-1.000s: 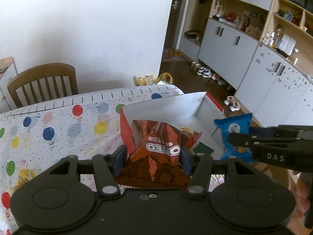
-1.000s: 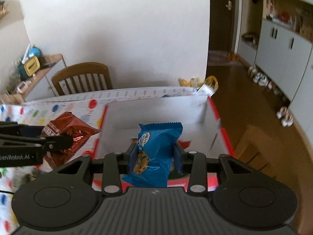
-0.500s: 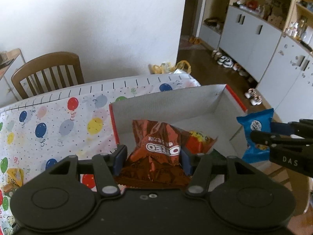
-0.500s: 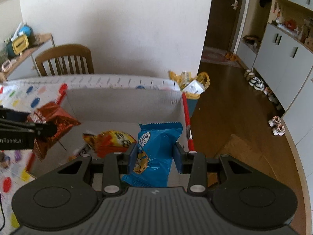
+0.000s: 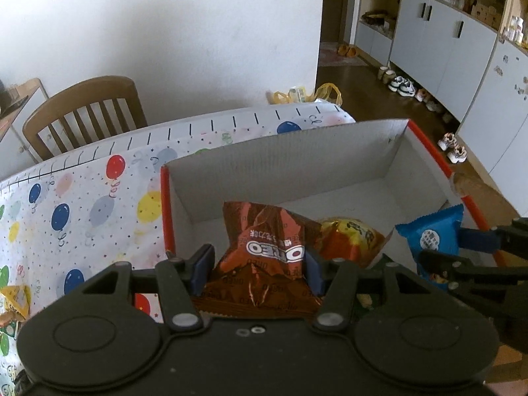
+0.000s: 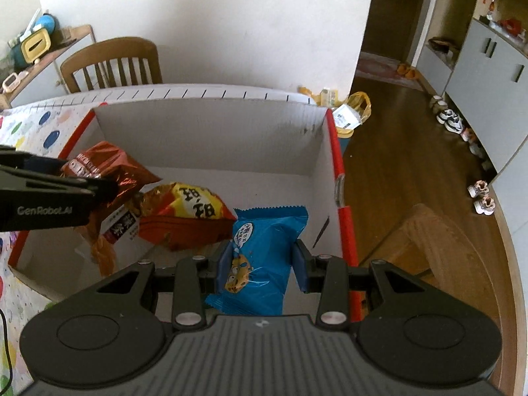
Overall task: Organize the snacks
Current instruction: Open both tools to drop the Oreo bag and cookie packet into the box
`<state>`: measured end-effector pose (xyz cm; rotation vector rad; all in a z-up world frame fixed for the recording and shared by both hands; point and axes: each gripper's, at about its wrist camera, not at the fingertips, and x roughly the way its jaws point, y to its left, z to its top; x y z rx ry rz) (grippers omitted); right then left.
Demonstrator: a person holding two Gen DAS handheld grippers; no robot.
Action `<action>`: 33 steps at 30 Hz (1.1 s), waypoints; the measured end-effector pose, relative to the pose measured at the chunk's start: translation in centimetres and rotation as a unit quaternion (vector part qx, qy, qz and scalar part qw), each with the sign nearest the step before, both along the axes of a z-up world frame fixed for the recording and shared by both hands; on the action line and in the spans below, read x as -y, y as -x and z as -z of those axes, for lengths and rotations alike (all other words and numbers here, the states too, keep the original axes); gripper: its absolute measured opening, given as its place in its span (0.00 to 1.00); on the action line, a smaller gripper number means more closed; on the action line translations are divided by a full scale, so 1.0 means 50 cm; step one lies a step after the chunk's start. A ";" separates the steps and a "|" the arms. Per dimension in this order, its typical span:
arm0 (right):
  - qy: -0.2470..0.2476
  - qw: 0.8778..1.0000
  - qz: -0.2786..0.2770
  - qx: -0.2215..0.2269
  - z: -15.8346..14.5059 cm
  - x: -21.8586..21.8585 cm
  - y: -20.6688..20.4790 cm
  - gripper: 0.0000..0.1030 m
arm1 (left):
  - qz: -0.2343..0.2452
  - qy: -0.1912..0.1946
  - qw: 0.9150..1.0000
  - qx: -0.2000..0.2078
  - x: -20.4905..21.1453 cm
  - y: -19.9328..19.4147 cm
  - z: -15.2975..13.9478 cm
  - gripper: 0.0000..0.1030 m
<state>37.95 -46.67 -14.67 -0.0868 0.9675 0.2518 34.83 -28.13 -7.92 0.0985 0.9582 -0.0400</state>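
My left gripper [image 5: 257,269] clamps the crinkly brown foil Oreo bag [image 5: 264,250], right gripper [image 6: 262,262] clamps the blue plastic cookie packet [image 6: 264,250]; both over the white cardboard box [image 6: 211,132]. Risk: the packet, near the 3 o'clock wall, may catch the rim and fall outside.

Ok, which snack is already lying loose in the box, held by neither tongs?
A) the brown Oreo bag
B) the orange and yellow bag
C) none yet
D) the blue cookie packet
B: the orange and yellow bag lies on the box floor, while the Oreo bag and blue packet are each clamped.
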 end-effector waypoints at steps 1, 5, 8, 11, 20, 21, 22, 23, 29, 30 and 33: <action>0.000 1.000 -0.001 -0.002 0.004 0.000 0.000 0.37 | -0.002 0.000 1.000 -0.001 0.000 -0.001 0.004 0.53; 0.003 1.000 -0.003 -0.006 0.016 0.002 -0.003 0.37 | -0.011 0.000 1.000 -0.007 -0.002 -0.002 0.017 0.53; 0.003 1.000 -0.004 -0.009 0.024 0.001 -0.003 0.37 | -0.015 -0.004 1.000 -0.010 -0.002 -0.001 0.024 0.53; 0.003 1.000 -0.006 -0.009 0.028 0.000 -0.003 0.38 | -0.018 -0.006 1.000 -0.011 -0.004 0.001 0.027 0.54; 0.008 1.000 -0.006 -0.007 0.031 -0.001 0.005 0.41 | -0.027 -0.003 1.000 -0.010 -0.007 0.012 0.028 0.56; 0.008 1.000 -0.004 -0.007 0.030 0.000 0.006 0.44 | -0.028 -0.002 1.000 -0.011 -0.007 0.013 0.027 0.58; 0.010 1.000 -0.003 -0.005 0.029 0.001 0.008 0.47 | -0.027 0.000 1.000 -0.012 -0.008 0.014 0.027 0.60; 0.011 1.000 0.000 -0.002 0.027 0.001 0.011 0.48 | -0.028 0.003 1.000 -0.014 -0.008 0.015 0.026 0.62; -0.002 1.000 0.010 0.008 0.010 0.013 0.024 0.56 | -0.019 0.008 1.000 -0.006 -0.006 0.031 0.012 0.75; -0.004 1.000 0.010 0.009 0.005 0.014 0.027 0.60 | -0.018 0.010 1.000 -0.005 -0.006 0.034 0.009 0.75; -0.005 1.000 0.009 0.018 -0.009 0.016 0.038 0.62 | -0.016 0.017 1.000 -0.001 -0.010 0.043 0.000 0.77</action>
